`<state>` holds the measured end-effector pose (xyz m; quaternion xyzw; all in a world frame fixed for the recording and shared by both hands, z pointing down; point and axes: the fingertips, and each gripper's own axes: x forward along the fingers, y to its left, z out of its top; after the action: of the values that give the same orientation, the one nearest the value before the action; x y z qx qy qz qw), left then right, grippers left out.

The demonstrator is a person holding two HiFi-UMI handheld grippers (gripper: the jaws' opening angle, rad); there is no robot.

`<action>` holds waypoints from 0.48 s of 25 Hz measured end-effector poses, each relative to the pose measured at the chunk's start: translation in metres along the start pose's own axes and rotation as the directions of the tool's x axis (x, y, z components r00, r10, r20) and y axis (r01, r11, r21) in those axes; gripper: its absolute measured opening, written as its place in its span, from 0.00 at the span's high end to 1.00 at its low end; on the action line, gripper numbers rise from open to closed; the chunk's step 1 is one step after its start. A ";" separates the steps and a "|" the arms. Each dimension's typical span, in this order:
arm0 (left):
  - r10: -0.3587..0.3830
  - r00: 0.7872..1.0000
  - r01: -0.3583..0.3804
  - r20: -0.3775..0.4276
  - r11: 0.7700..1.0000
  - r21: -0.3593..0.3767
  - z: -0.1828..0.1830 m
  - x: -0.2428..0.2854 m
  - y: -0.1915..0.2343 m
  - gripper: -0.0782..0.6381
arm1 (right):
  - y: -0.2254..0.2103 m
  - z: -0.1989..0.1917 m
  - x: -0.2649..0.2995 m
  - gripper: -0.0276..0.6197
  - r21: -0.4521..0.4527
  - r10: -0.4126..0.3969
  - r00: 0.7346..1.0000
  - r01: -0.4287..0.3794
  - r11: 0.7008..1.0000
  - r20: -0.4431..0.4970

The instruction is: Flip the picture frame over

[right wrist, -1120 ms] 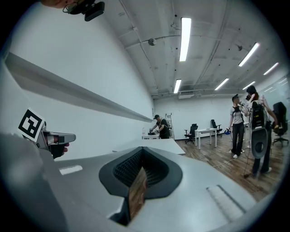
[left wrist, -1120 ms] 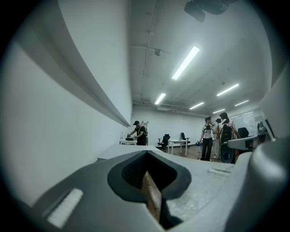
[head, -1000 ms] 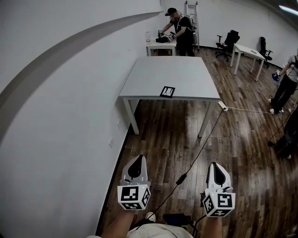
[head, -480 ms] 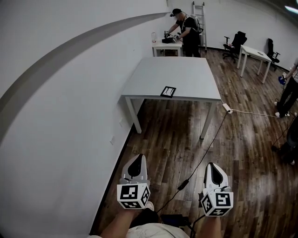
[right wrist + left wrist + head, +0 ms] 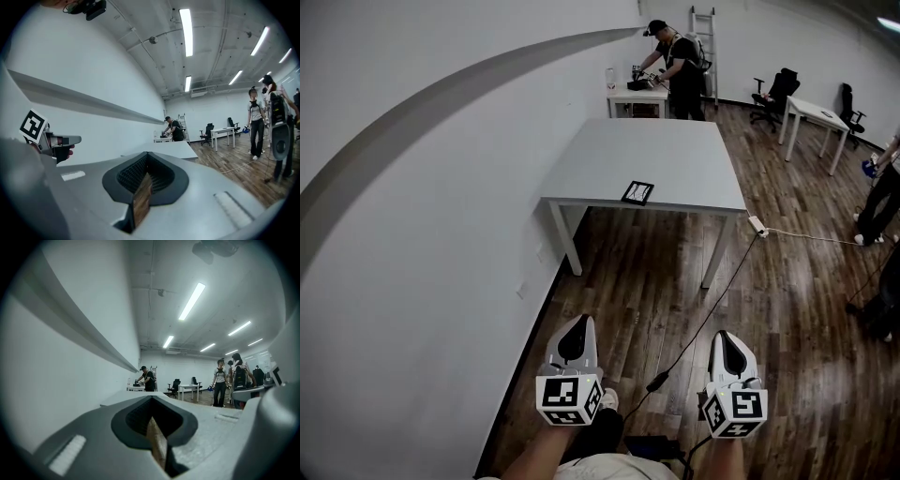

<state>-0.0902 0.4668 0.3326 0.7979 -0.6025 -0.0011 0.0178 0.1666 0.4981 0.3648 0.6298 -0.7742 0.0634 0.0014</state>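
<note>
A small black picture frame (image 5: 637, 192) lies flat near the front edge of the grey table (image 5: 675, 150), far ahead of me across the wooden floor. My left gripper (image 5: 577, 323) and right gripper (image 5: 727, 336) hang low by my body, side by side and well short of the table. Both are shut with nothing between their fingers. In the left gripper view the left gripper (image 5: 152, 420) shows pads pressed together, and the table (image 5: 124, 398) is a distant edge. The right gripper (image 5: 145, 176) looks the same in its own view, with the table (image 5: 173, 149) beyond.
A white wall runs along the left. A cable and power strip (image 5: 756, 225) trail over the floor from the table's right leg toward my feet. A person (image 5: 675, 56) works at a small white table behind. A desk (image 5: 811, 112), chairs and another person (image 5: 881, 187) are at the right.
The head view has shifted a little, so the table and frame sit slightly lower in it. Both grippers stay shut, low and level.
</note>
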 end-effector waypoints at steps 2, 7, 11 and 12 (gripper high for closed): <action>-0.001 1.000 0.001 0.001 1.000 -0.007 -0.001 0.011 0.006 0.89 | 0.001 0.000 0.012 0.92 -0.008 0.000 1.000 0.000 1.000 -0.005; 0.000 1.000 0.000 0.000 1.000 -0.011 -0.004 0.049 0.027 0.89 | 0.005 0.002 0.053 0.92 -0.036 -0.004 1.000 0.003 0.999 -0.017; -0.014 1.000 0.014 -0.008 1.000 -0.010 -0.006 0.084 0.047 0.89 | 0.011 0.010 0.095 0.92 -0.051 -0.012 1.000 0.011 0.999 -0.014; -0.017 1.000 0.017 -0.010 1.000 -0.012 -0.006 0.093 0.053 0.89 | 0.013 0.011 0.106 0.92 -0.052 -0.015 1.000 0.014 0.999 -0.014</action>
<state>-0.1161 0.3633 0.3422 0.8028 -0.5957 -0.0010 0.0256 0.1334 0.3963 0.3612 0.6346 -0.7710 0.0477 0.0235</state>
